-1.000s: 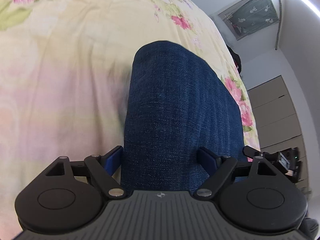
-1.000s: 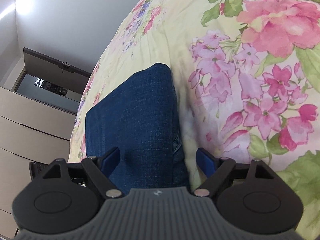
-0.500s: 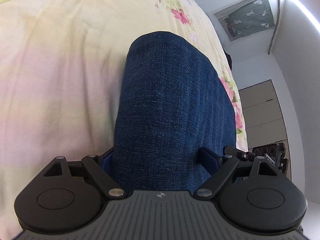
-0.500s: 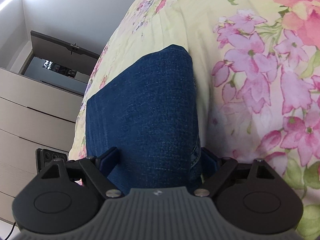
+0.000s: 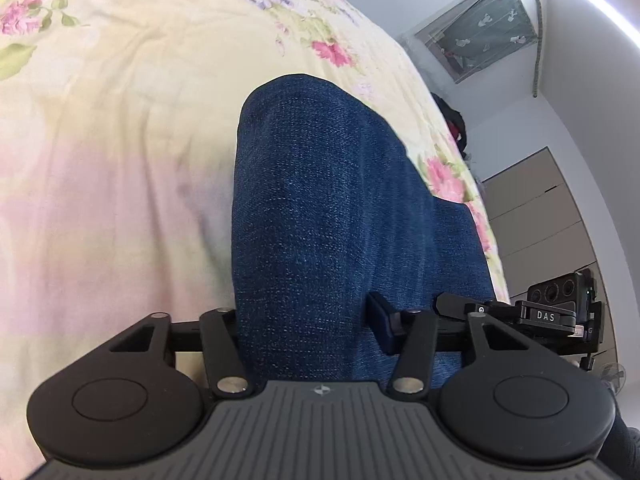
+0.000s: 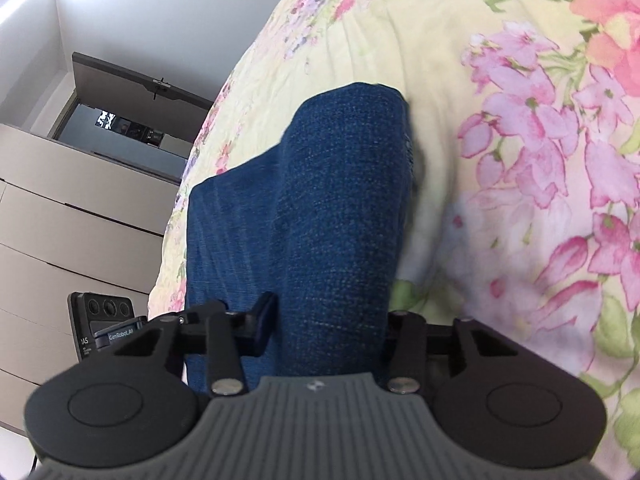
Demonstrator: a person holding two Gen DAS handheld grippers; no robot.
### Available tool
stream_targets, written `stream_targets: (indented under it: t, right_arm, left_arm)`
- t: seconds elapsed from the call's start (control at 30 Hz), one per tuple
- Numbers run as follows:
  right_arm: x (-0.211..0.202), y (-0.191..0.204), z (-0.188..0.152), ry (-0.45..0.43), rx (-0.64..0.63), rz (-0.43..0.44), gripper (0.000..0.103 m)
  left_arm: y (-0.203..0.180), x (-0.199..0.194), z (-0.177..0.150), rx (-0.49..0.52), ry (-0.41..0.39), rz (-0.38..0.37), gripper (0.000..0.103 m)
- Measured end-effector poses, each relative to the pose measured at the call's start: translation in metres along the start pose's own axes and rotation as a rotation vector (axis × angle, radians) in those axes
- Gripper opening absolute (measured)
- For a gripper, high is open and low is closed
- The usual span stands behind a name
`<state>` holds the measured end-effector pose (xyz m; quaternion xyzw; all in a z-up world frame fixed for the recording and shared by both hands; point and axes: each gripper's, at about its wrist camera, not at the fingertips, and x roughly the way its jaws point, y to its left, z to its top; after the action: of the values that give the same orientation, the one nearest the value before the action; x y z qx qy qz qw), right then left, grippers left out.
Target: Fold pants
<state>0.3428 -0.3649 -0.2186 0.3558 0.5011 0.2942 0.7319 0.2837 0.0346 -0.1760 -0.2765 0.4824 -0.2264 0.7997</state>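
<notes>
While both grippers stood wide apart around the denim a second ago, their jaws are now closing, with the fabric bunched between them. Seen from the left wrist, the left gripper [image 5: 308, 320] has the folded blue jeans [image 5: 320, 208] filling the gap between its fingers; the right-hand blue pad [image 5: 378, 322] presses into the cloth, which puckers around it, while the other pad is hidden behind the fold. Seen from the right wrist, the right gripper [image 6: 328, 320] pinches a narrower ridge of the jeans [image 6: 336, 200], its left pad [image 6: 266, 320] dug into the denim and the opposite finger tight against the cloth's edge. The jeans lie on a pale yellow bedspread with pink flowers [image 5: 120, 120], stretching away from both grippers toward the far side of the bed. Compared with the earlier pictures, the denim now rises in a fuller hump between the jaws, and each gripper's camera unit shows closer at the edge of the other's view: the right one [image 5: 560, 312] beside the left gripper, the left one [image 6: 104, 320] beside the right. Beige drawers [image 6: 60, 232] stand beyond the bed.
</notes>
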Motion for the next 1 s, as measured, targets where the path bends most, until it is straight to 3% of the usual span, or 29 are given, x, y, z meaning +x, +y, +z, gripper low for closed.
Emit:
stream_targets:
  t: [0.13, 0.5, 1.0]
  right_arm:
    - [-0.012, 0.021, -0.004, -0.017, 0.003, 0.022, 0.029]
    - [-0.048, 0.082, -0.045, -0.04, -0.036, 0.089, 0.029]
    - [-0.028, 0.172, -0.085, -0.01, -0.121, 0.1, 0.029]
  left_arm:
    - [-0.013, -0.02, -0.004, 0.036, -0.013, -0.007, 0.053]
    - [-0.028, -0.089, -0.04, 0.088, -0.077, -0.039, 0.053]
    - [-0.003, -0.17, -0.047, 0.077, -0.178, -0.026, 0.053]
